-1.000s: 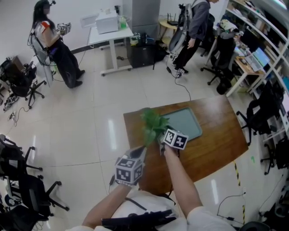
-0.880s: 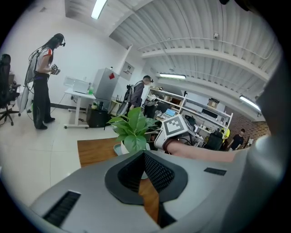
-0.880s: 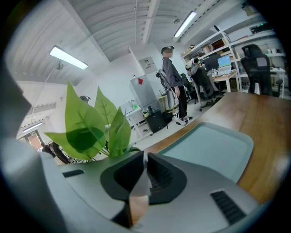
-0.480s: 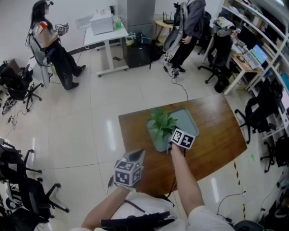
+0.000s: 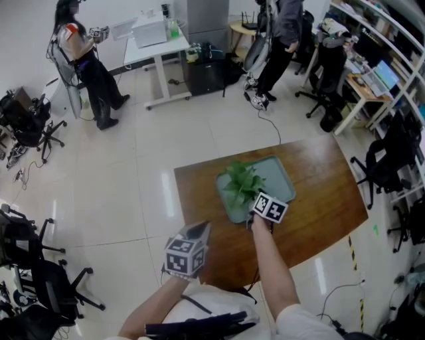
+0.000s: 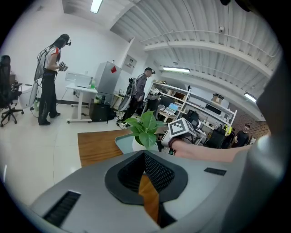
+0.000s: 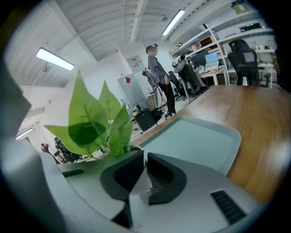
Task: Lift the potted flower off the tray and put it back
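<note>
Right claw (image 5: 251,212) outstretched, pinched tight — left claw (image 5: 200,228) held back, parted

1. Glossy pale tiled floor (image 5: 119,172) fills the head view from 8 to 12 o'clock, streaked with reflected light.
2. A wooden table (image 5: 325,199) sits at centre, reaching toward 3 o'clock.
3. A white desk (image 5: 176,48) stands at 11 o'clock, with a tall grey cabinet (image 5: 206,13) at 12.
4. Black office chairs (image 5: 26,126) cluster at 9 and 7 o'clock.
5. Shelving (image 5: 392,40) and cluttered desks line 1 to 2 o'clock.
6. Tube lights (image 7: 54,59) hang from a ribbed white ceiling (image 6: 182,22).
</note>
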{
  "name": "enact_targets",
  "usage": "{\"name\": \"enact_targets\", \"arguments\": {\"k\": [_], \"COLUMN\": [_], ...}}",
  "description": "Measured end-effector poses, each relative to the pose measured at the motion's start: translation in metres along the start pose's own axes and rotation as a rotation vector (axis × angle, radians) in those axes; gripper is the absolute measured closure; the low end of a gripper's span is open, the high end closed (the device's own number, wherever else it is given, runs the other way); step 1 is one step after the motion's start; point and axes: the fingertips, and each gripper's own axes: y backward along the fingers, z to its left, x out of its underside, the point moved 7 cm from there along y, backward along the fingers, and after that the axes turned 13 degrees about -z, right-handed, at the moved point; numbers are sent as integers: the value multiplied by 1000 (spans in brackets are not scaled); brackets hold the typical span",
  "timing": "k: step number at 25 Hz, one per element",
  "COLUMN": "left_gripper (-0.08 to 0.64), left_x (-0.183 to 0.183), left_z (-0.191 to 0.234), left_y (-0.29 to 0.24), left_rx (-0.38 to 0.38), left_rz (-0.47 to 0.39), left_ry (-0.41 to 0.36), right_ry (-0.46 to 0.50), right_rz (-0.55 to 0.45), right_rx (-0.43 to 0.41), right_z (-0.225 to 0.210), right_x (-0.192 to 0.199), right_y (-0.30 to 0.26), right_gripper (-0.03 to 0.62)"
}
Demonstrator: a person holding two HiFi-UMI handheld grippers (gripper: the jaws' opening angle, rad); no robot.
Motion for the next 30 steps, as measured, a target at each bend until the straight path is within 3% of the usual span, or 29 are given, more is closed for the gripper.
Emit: {"name": "enact_targets", "arguments": {"k": [7, 9, 15, 21, 30], "left_gripper": [565, 565, 565, 565, 565], "left_x": [0, -1, 1, -2, 6], "left_z": [-1, 0, -2, -8, -6], "left_y": [1, 2, 9, 21, 78], "left_rx": [15, 20, 46, 92, 145], "left_rz": [13, 12, 4, -15, -60], "left_ry": [-4, -2, 8, 0, 21], "right_ry": [-43, -55, -83, -58, 50], "right_rz": [-17, -44, -131, -170, -192], "right_rx": [25, 31, 70, 54, -40], "right_z": [-4, -5, -13, -7, 60], "right_x": [-2, -8, -26, -35, -16], "right_y": [4, 9, 43, 92, 194], "right_gripper": [506, 463, 463, 592, 594]}}
